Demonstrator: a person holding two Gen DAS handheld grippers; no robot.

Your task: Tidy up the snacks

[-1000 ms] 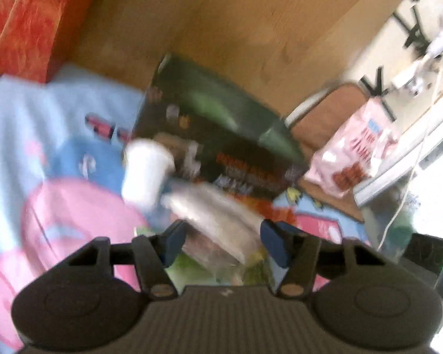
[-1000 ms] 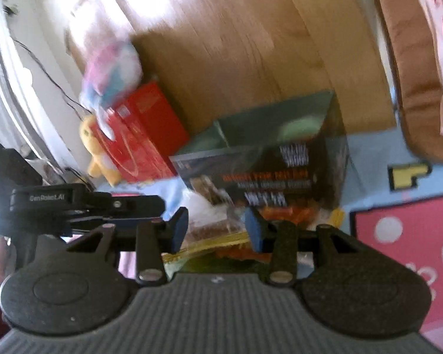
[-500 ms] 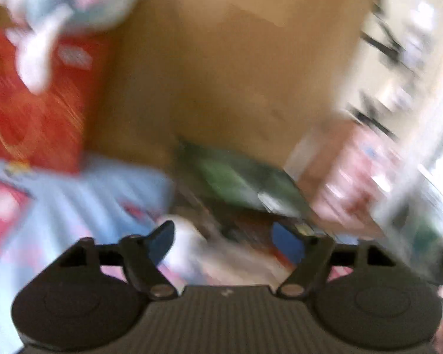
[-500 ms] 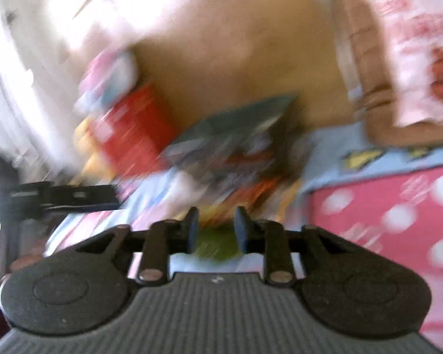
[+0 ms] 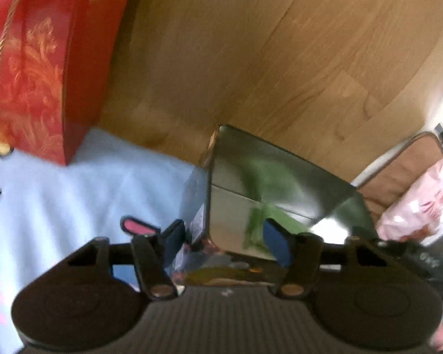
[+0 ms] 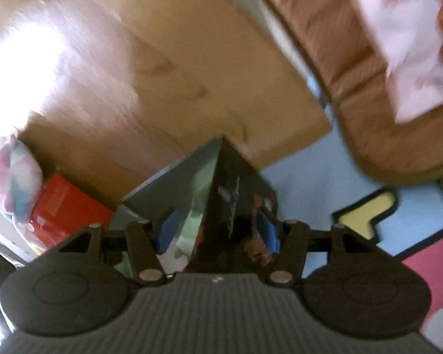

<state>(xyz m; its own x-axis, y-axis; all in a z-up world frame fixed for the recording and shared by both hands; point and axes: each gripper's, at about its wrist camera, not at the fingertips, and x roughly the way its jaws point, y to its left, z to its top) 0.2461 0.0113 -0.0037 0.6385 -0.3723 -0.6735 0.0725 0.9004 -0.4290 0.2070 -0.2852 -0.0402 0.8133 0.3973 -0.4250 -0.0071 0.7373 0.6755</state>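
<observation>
Left hand-held gripper (image 5: 226, 243) closing, right hand-held gripper (image 6: 218, 233) opening, both astride snack box (image 5: 280, 183) walls, ungripped; light, stiff, crushable cardboard, pinch rim.

Daylight, bright and warm in both views. In the right wrist view a blown-out glare patch lies on the floor (image 6: 29, 47) far up-left of the claw, and motion blur smears the whole frame. The left wrist view is sharper, with a glint on the box (image 5: 330, 230) just right of the claw. Fisheye bending curves the edges.
</observation>
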